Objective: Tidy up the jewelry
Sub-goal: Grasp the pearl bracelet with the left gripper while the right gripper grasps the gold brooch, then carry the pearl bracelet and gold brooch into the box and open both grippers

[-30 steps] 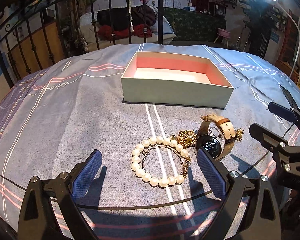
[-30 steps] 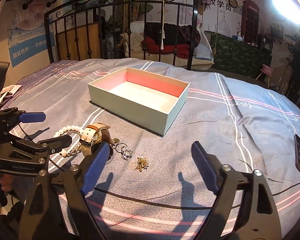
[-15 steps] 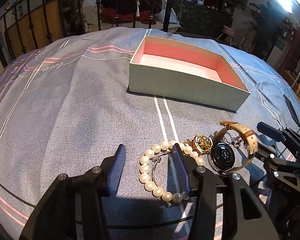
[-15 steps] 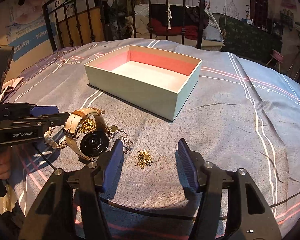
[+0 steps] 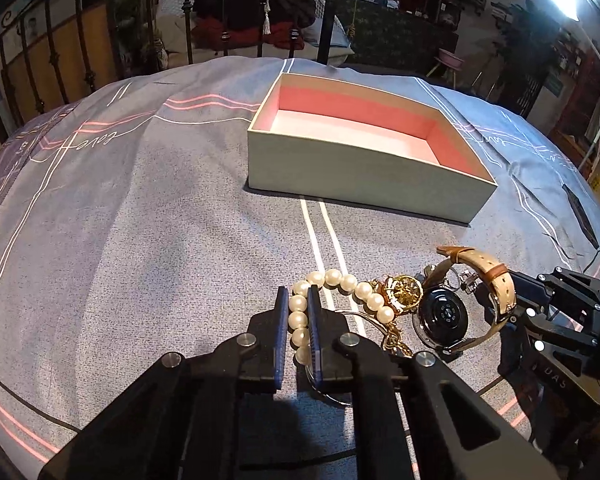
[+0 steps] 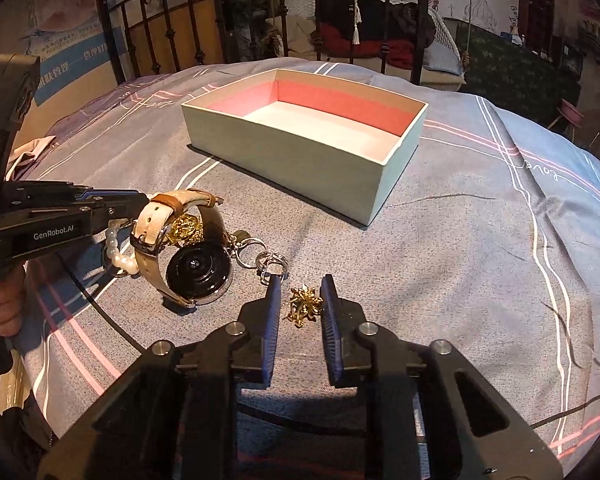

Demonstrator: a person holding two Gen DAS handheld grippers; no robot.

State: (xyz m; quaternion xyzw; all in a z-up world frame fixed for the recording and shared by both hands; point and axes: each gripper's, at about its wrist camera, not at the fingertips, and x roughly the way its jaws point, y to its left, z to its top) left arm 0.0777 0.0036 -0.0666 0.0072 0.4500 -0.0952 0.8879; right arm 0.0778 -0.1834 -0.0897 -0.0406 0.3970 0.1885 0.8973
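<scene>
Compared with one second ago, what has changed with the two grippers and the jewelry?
The left gripper moved in and closed on the pearl bracelet. The right gripper narrowed around the gold brooch, with small gaps still visible, so it is not yet gripped. The watch, the rings and the empty box stayed where they were.

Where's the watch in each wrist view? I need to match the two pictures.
Left wrist view: the watch is lower right, just right of the pearl bracelet that the left hand-held gripper pinches.
Right wrist view: the watch is left of centre, beside the left hand-held gripper's tip.
Shared landmark: the open box with its pink lining, behind the watch.
</scene>
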